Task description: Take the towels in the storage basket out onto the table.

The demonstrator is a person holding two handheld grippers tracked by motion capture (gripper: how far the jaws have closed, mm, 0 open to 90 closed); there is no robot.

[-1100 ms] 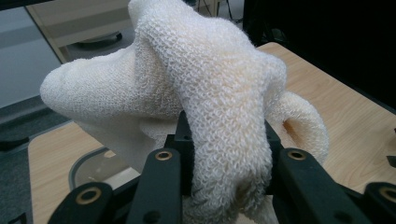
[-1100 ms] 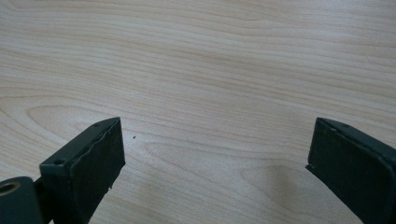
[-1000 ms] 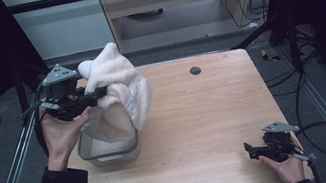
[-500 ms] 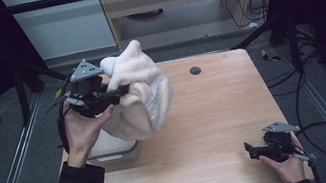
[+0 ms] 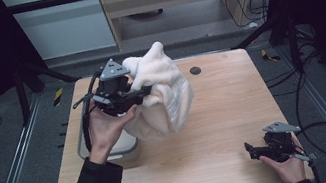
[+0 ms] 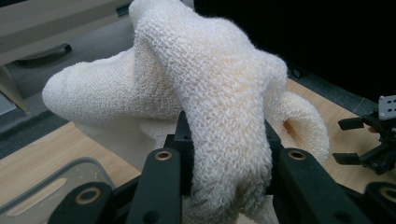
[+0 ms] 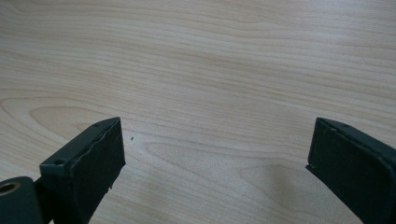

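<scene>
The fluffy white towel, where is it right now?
In the high view the towel hangs left of the table's middle, clamped in the left gripper, just right of the clear plastic bin.

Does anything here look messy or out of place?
Nothing spilled or broken. The white towel hangs bunched from the left gripper, lifted beside the clear bin instead of lying flat or folded.
</scene>
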